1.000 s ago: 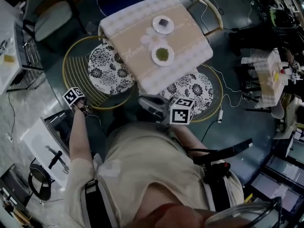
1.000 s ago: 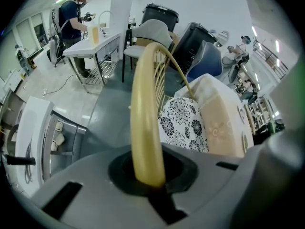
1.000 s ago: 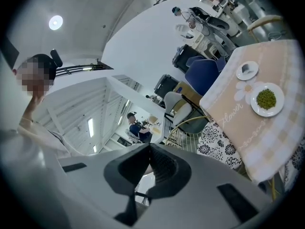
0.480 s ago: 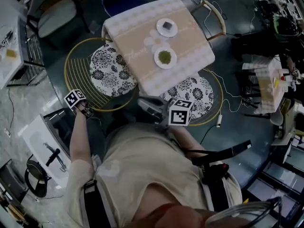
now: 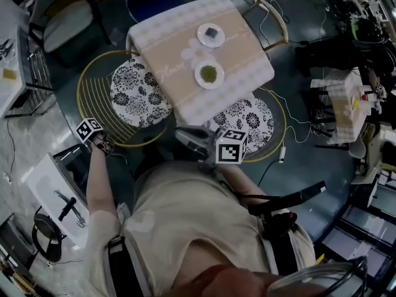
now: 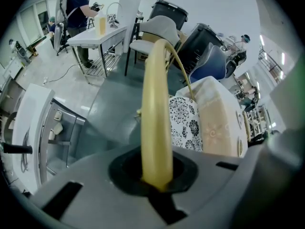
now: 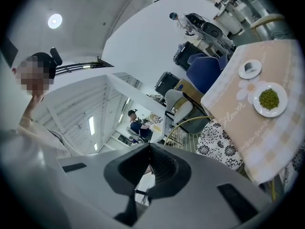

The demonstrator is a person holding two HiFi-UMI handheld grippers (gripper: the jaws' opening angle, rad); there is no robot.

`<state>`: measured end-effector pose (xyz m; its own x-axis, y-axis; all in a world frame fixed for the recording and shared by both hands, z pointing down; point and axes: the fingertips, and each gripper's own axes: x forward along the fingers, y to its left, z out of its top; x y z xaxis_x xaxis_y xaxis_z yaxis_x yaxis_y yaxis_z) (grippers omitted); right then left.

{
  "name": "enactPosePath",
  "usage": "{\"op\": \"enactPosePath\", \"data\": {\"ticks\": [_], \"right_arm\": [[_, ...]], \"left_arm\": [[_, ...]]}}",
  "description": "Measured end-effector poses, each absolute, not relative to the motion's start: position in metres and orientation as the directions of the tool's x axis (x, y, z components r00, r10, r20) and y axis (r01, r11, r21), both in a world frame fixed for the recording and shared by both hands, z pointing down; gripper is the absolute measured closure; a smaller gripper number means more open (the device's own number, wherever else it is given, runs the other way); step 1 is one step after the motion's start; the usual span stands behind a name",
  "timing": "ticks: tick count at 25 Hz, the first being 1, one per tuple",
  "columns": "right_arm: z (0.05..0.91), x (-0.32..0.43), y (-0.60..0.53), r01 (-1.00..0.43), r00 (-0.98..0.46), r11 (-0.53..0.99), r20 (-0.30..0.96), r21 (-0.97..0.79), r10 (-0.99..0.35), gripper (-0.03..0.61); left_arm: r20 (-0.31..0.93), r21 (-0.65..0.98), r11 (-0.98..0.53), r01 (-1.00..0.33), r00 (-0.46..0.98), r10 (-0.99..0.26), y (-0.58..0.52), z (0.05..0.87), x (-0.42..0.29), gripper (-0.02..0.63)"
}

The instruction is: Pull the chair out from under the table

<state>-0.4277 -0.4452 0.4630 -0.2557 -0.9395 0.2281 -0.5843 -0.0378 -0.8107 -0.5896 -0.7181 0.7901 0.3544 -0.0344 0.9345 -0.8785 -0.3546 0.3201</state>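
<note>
The chair (image 5: 139,94) has a round floral cushion and a yellow wire back; it stands at the left side of the cloth-covered table (image 5: 185,101), its seat partly under the table's edge. My left gripper (image 5: 102,142) points steeply down and is shut on the chair's yellow rim (image 5: 83,113). In the left gripper view the rim tube (image 6: 155,104) runs straight up from between the jaws of the left gripper (image 6: 157,178). My right gripper (image 5: 184,135) hovers near the table's near corner, shut with nothing in it; in its own view the right gripper (image 7: 150,171) shows closed pads.
A second floral chair (image 5: 247,117) sits at the table's near right side, a wooden-backed one (image 5: 275,17) at the far side. Two plates (image 5: 209,74) rest on the cloth. Cables (image 5: 284,147) trail on the floor; a grey chair (image 5: 62,26) and a white table (image 5: 12,67) stand left.
The left gripper, still on the chair's rim, has edged slightly left in the head view. The right gripper has kept still.
</note>
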Motion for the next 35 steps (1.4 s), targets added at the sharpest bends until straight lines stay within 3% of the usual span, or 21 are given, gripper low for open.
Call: {"op": "enactPosePath", "data": {"ticks": [35], "right_arm": [[0.466, -0.435, -0.447, -0.58, -0.274, -0.047, 0.249, -0.814, -0.929, 0.569]], "left_arm": [[0.923, 0.351, -0.301, -0.887, 0.381, -0.047, -0.736, 0.785, -0.622, 0.588]]}}
